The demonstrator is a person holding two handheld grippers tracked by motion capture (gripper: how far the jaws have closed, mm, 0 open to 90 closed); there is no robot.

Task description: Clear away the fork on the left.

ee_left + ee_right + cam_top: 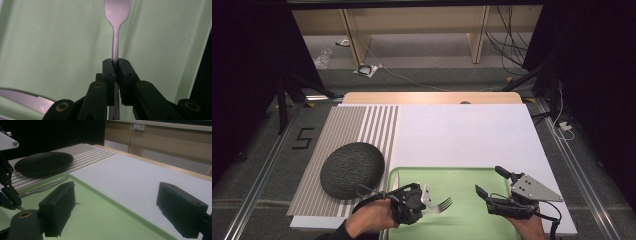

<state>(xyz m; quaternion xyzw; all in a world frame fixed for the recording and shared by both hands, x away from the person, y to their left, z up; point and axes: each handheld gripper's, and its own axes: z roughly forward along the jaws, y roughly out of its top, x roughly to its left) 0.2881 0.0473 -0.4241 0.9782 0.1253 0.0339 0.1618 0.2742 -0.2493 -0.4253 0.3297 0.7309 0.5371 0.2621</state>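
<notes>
Left tongs (428, 198) clenched on fork (443, 204) handle above green tray (462, 172), right tongs (492, 182) released nearby; best carried level toward black plate (352, 169), clearing knife (42, 188).

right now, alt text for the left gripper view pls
The left gripper is clamped on the handle of a metal fork, which points away over a green tray. A serrated knife lies on the tray at lower left.

Lab recording rig, black curtains (242, 60), loose cables (507, 35), floor rails (257, 185)
</notes>
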